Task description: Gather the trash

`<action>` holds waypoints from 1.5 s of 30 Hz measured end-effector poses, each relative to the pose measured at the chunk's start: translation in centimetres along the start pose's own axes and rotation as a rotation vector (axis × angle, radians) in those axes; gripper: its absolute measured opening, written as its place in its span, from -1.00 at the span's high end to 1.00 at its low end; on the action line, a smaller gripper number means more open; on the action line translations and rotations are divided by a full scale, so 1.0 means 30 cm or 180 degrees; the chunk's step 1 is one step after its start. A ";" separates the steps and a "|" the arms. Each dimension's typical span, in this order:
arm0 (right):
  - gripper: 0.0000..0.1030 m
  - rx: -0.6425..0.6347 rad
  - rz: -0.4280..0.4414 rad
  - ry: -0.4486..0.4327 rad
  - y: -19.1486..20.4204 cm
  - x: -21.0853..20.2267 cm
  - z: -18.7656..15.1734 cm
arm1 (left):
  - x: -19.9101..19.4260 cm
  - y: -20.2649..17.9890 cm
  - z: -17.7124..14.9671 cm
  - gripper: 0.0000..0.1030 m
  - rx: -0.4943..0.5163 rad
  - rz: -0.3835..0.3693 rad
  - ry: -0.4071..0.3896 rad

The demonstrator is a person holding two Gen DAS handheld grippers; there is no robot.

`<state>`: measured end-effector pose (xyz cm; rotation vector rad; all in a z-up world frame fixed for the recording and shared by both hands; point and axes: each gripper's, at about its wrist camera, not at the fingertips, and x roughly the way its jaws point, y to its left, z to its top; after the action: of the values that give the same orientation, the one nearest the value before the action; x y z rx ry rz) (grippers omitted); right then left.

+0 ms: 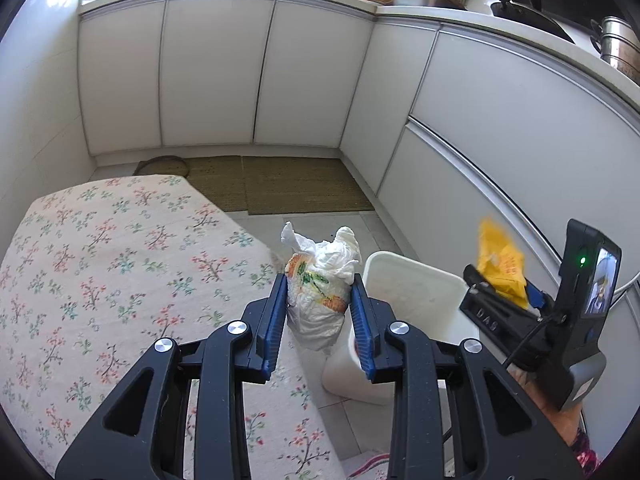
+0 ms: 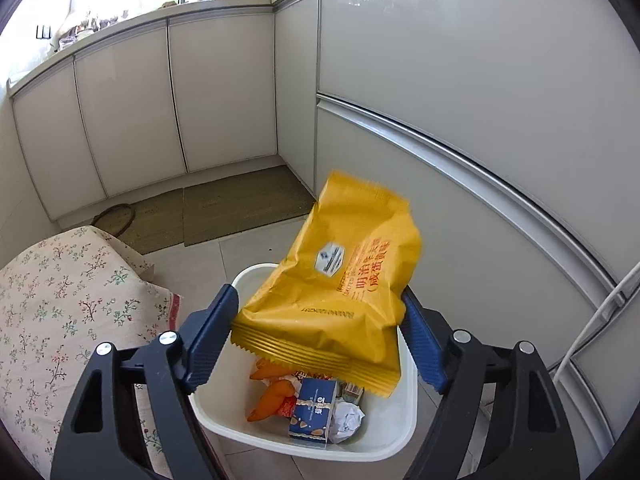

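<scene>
A kitchen corner with pale glossy cabinet doors (image 1: 208, 76) and brown woven floor mats (image 1: 296, 188). On the left stands a table under a cream cloth printed with small flowers (image 1: 120, 264). Just right of it, on the tiled floor, sits a white square plastic bin (image 2: 384, 436), already holding an orange wrapper, a small blue carton (image 2: 314, 412) and crumpled white paper.

The left gripper (image 1: 320, 312) is clamped on a crumpled white plastic bag with orange and green print (image 1: 320, 292), held over the table's near-right edge, beside the bin.

The right gripper (image 2: 320, 340) is directly above the bin, jaws spread wide. A yellow crinkled snack packet with red lettering (image 2: 340, 288) lies tilted between them, blurred; the blue pads do not appear to press it.
</scene>
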<state>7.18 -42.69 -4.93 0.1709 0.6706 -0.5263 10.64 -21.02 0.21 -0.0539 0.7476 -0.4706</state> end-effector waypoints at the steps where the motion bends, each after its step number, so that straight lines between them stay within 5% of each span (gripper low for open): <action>1: -0.53 -0.0026 -0.0030 -0.0001 0.000 0.000 -0.003 | 0.010 -0.013 0.008 0.42 0.0011 -0.0019 -0.0003; 14: -0.68 0.0115 -0.0583 0.0053 -0.127 -0.030 0.006 | 0.112 -0.232 0.090 0.42 0.0263 -0.0313 -0.0067; 27: -0.73 0.0639 -0.0849 0.0070 -0.332 -0.090 0.013 | 0.286 -0.429 0.136 0.37 0.0610 -0.0492 0.0234; 34: -0.73 0.0710 -0.0861 -0.0005 -0.333 -0.116 0.014 | 0.296 -0.436 0.113 -0.18 0.0664 -0.0487 0.0303; 39: -0.73 0.0690 -0.0856 -0.0106 -0.309 -0.163 0.010 | 0.252 -0.389 0.109 -0.32 0.0678 -0.0430 0.0268; 45: -0.84 0.0671 -0.0546 -0.0275 -0.212 -0.256 0.005 | 0.087 -0.263 0.091 -0.73 0.0755 0.0136 -0.0130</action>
<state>-1.10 -45.05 0.13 0.2885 0.5475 -0.7658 11.01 -29.52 2.21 0.1732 0.6476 -0.5129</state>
